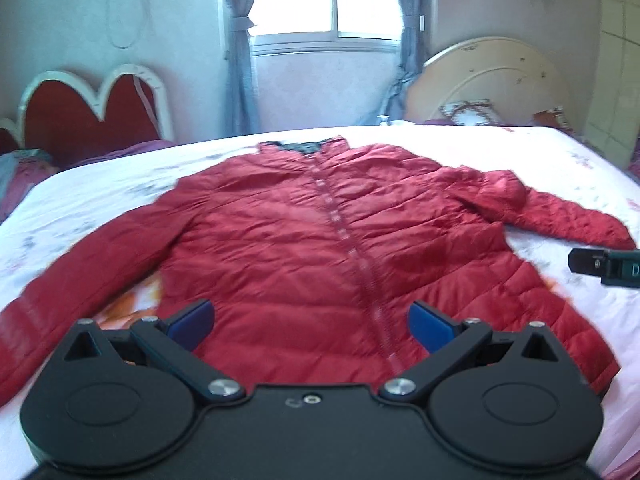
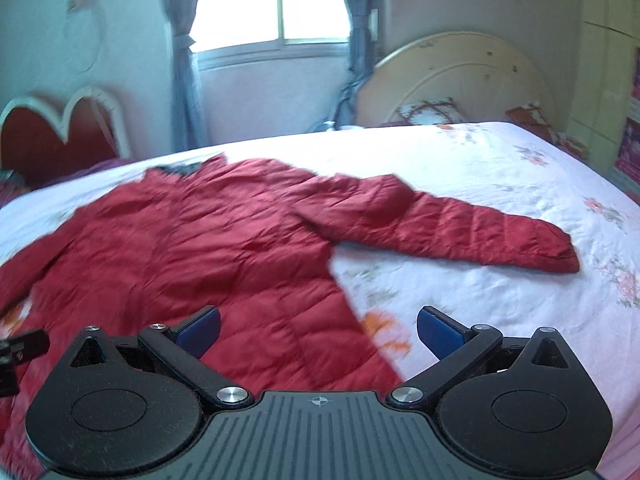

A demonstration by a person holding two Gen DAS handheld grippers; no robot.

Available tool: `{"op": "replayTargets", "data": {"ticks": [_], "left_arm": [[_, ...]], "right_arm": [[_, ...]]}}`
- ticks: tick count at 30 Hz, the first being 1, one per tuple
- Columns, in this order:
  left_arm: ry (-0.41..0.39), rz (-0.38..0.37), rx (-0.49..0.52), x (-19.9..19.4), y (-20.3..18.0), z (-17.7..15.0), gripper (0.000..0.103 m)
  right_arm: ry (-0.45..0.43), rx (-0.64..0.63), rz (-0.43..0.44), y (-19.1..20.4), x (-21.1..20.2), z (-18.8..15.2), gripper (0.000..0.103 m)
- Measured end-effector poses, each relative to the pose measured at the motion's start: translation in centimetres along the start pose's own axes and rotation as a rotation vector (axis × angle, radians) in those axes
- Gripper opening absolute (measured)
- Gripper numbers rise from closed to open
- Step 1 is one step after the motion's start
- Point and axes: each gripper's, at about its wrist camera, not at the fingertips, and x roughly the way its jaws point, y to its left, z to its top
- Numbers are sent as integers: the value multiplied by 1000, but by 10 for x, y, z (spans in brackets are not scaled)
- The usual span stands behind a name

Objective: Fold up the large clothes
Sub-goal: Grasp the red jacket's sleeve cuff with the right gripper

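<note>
A red quilted puffer jacket [image 1: 312,240] lies flat, front up and closed, on a white floral bedsheet [image 1: 500,148], with both sleeves spread out. My left gripper [image 1: 312,326] is open and empty, above the jacket's lower hem near the front placket. My right gripper [image 2: 318,330] is open and empty, above the jacket's lower right hem corner; the jacket [image 2: 192,248] fills the left of that view and its right sleeve [image 2: 460,228] stretches right. The right gripper also shows at the left wrist view's right edge [image 1: 600,266]. The left gripper's tip shows at the right wrist view's left edge [image 2: 22,348].
The bed's cream headboard [image 1: 492,80] with pillows is at the back right. A red heart-shaped headboard [image 1: 92,112] of another bed stands at the back left. A window with blue curtains [image 1: 328,0] is behind. Bare sheet [image 2: 500,312] lies right of the jacket.
</note>
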Motion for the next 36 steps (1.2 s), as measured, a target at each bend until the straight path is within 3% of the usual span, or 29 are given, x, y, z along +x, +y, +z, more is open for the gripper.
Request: {"op": "replayTargets", "data": {"ticks": [5, 8, 15, 17, 20, 25, 30, 31, 32, 34, 36], "left_arm": [[-10, -5, -6, 31, -23, 15, 103], [18, -53, -6, 54, -37, 27, 103], [32, -43, 29, 102, -75, 56, 103], [42, -60, 28, 116, -83, 63, 103], [51, -59, 48, 131, -99, 69, 103], [77, -66, 81, 151, -115, 76, 103], [144, -85, 54, 174, -106, 82, 103], [184, -87, 47, 181, -102, 82, 103], [206, -75, 37, 185, -97, 81, 102], [207, -55, 3, 184, -78, 81, 102], [193, -26, -25, 180, -56, 80, 102]], "right_arm": [[-10, 170, -35, -62, 21, 17, 103], [-12, 286, -77, -109, 38, 24, 103], [-41, 531, -158, -210, 70, 28, 102], [-42, 593, -173, -236, 77, 25, 55], [-30, 708, -176, -269, 88, 15, 54], [-25, 850, -123, -287, 106, -1, 54], [-72, 871, -88, -294, 117, 0, 54], [-80, 876, -89, -296, 120, 1, 50], [-84, 878, -99, -298, 123, 3, 33], [-72, 876, -115, -301, 129, 7, 8], [-87, 838, -141, -297, 131, 17, 6]]}}
